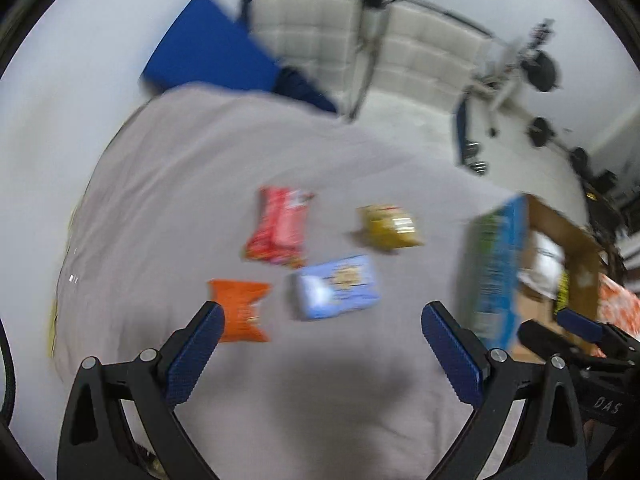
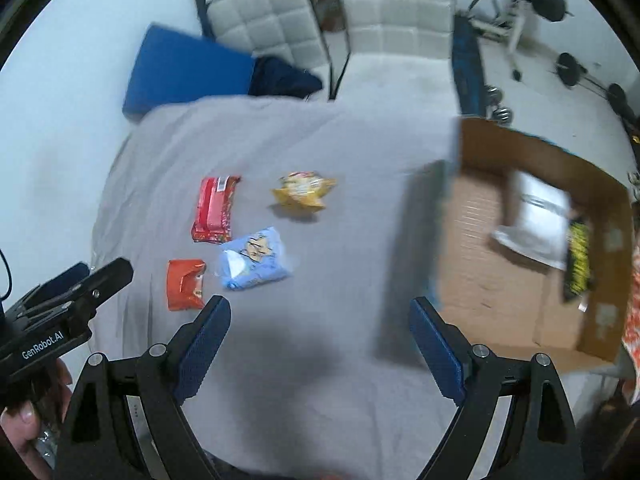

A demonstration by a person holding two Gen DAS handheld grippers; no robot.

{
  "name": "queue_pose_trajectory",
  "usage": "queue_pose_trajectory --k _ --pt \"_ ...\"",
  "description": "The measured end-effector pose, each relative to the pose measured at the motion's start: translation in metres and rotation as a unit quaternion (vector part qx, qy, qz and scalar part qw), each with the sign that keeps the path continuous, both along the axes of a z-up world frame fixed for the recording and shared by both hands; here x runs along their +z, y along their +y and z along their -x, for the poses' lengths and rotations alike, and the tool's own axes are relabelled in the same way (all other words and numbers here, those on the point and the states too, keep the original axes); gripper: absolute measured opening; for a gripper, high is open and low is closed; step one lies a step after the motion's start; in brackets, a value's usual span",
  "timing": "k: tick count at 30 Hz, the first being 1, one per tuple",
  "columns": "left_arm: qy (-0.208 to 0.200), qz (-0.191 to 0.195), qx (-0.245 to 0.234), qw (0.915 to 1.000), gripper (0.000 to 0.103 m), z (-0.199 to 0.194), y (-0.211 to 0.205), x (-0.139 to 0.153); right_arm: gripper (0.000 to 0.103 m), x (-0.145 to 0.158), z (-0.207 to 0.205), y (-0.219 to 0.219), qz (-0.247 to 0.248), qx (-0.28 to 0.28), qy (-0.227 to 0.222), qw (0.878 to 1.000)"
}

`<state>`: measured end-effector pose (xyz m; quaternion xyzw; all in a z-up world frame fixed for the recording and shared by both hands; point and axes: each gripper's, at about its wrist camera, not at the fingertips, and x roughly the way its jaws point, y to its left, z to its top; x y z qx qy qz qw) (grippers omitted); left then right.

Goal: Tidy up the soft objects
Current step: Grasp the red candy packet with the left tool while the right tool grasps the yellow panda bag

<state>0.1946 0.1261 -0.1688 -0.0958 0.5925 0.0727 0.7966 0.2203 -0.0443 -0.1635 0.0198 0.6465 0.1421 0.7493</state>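
Left claw gaping, right claw too, 4 snack pkts apart

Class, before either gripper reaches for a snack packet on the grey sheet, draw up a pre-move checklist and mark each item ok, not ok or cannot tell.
1. Left gripper jaws open, holding nothing: ok.
2. Right gripper jaws open, holding nothing: ok.
3. Orange packet, blue packet, red packet, yellow packet lie on the sheet: ok.
4. Cardboard box open, with room inside: ok.
5. Left wrist view sharp: not ok, blurred.

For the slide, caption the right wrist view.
Open right gripper over four snack packets beside cardboard box.
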Motion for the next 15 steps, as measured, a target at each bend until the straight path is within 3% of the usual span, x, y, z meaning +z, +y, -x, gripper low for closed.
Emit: queue_pose_trajectory --k 6,12,15 --pt "0.057 0.016 0.025 0.9979 0.101 -0.045 0.055 -0.07 0.092 -0.087 -0.073 0.058 0.044 0.002 0.052 0.998" --pt "0.118 0.055 0.023 0.9912 0.101 -0.102 0.072 -0.136 0.092 -0.144 -0.133 0.063 0.033 -0.056 0.113 0.991" --pt "0.145 0.057 0.008 0.9877 0.101 -0.124 0.073 -0.165 0.082 -0.169 -0.155 0.066 0.035 -0.071 0.143 0.987"
